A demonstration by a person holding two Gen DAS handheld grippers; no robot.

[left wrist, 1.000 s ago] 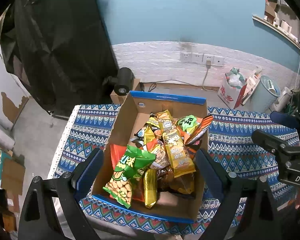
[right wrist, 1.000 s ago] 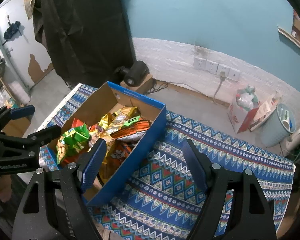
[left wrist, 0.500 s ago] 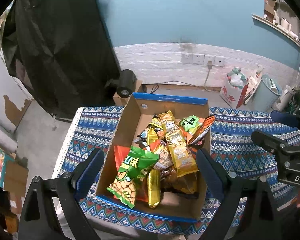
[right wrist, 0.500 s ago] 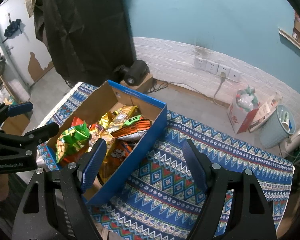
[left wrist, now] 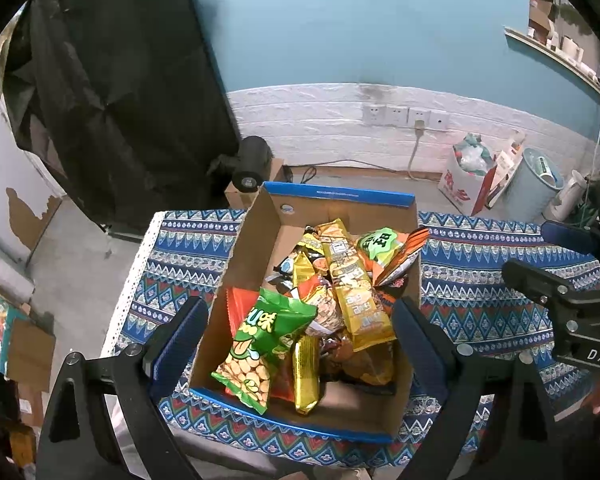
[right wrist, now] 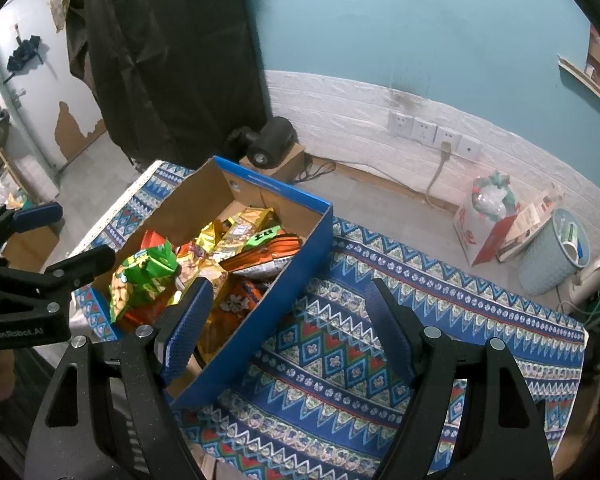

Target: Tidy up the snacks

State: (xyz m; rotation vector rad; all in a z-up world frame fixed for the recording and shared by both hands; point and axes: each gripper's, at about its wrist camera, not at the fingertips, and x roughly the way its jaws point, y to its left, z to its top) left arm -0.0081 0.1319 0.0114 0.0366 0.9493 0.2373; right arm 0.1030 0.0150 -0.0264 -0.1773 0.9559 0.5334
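Observation:
A blue-rimmed cardboard box (left wrist: 340,194) sits on a patterned cloth table (left wrist: 492,284) and holds several snack packets. A green peanut bag (left wrist: 260,344) lies at its near left and a long yellow packet (left wrist: 356,292) in the middle. My left gripper (left wrist: 300,344) is open and empty, held above the near end of the box. My right gripper (right wrist: 288,328) is open and empty, above the cloth (right wrist: 340,344) just right of the box (right wrist: 292,256). The green bag (right wrist: 140,280) shows there too. Each gripper appears in the other's view.
A black cylinder lamp (left wrist: 252,164) sits on a small carton behind the table. A red and white bag (right wrist: 488,220) and a pale blue bin (right wrist: 556,252) stand on the floor by the white brick wall. A dark curtain (right wrist: 172,60) hangs at the left.
Both grippers have drawn back and up slightly, so the box and table look a little smaller and lower in view. Both stay open and empty.

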